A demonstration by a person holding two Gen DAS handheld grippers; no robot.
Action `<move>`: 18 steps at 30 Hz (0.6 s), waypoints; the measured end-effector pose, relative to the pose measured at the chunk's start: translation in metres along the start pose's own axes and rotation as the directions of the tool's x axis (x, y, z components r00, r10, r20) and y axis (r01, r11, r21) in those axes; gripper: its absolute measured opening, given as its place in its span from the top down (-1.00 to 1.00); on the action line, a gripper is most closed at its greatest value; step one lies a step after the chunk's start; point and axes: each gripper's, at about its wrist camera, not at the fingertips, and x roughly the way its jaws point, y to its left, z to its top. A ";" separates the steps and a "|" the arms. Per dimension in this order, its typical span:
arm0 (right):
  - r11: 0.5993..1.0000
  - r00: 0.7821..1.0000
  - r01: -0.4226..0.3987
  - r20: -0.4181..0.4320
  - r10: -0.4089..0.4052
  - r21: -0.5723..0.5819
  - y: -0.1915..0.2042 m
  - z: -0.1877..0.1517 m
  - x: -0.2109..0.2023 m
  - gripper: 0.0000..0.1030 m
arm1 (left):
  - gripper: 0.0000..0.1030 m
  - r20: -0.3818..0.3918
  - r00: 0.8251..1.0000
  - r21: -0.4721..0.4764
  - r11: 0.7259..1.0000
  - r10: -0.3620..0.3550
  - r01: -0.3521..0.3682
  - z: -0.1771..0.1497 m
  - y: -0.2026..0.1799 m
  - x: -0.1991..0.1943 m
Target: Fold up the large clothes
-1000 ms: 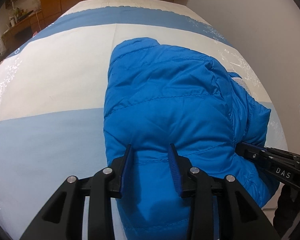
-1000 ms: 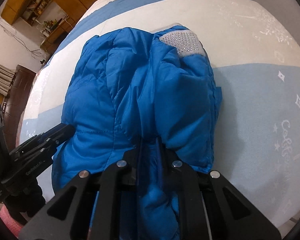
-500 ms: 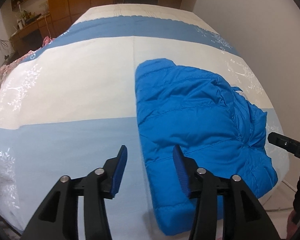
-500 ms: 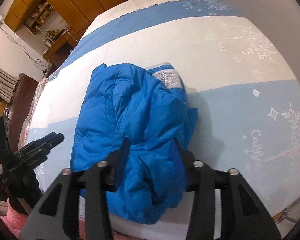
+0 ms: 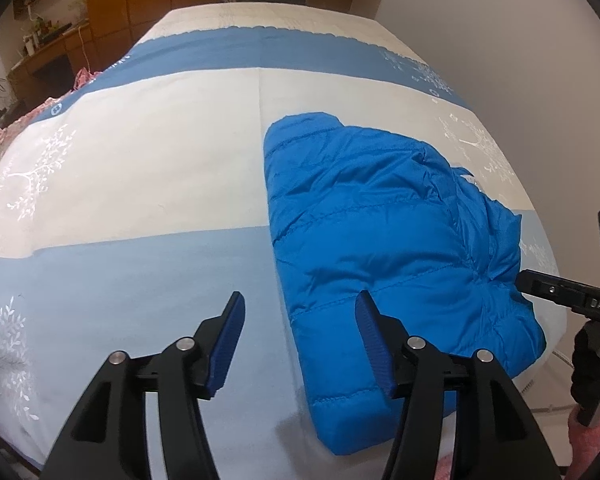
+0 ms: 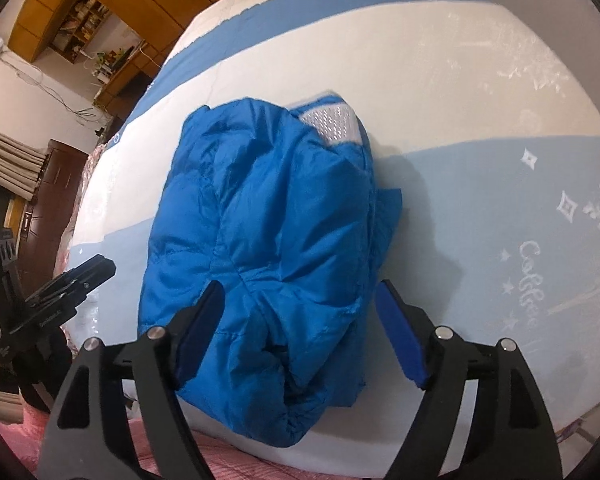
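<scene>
Lying bunched near the bed's [image 5: 140, 168] near edge, toward its right corner, the jacket [image 5: 380, 232] is a thick, puffy bundle that looks ready to spring apart. Its slick padding could unroll, or the overhanging hem could drag it off the edge. Both tongs are released and grasp nothing: the left gripper [image 5: 298, 340] hangs beside the jacket's left side, the right gripper [image 6: 298, 328] straddles its near end without closing. No containers appear; the jacket's grey lining [image 6: 332, 124] peeks out at the far end.
</scene>
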 end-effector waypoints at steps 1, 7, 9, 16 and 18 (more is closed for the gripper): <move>1.000 1.000 0.003 -0.008 -0.003 0.000 -0.001 0.000 0.002 -0.51 | -0.14 -0.008 1.000 0.000 1.000 -0.001 0.001 0.000 0.001 0.003; 1.000 0.999 0.006 -0.051 -0.005 0.008 -0.006 -0.002 0.016 -0.58 | -0.16 -0.050 0.999 -0.017 1.000 -0.011 0.010 -0.002 0.005 0.019; 1.000 0.998 -0.013 -0.061 0.014 0.021 -0.009 -0.002 0.020 -0.59 | -0.18 -0.067 0.997 -0.025 0.999 -0.033 0.032 -0.003 0.007 0.024; 0.995 0.992 -0.075 -0.096 0.081 0.062 -0.021 -0.003 0.030 -0.63 | -0.29 -0.140 0.970 -0.115 0.976 -0.201 0.186 -0.009 0.021 0.047; 0.995 0.991 -0.083 -0.101 0.089 0.063 -0.023 -0.004 0.032 -0.64 | -0.33 -0.146 0.952 -0.159 0.956 -0.268 0.245 -0.010 0.027 0.054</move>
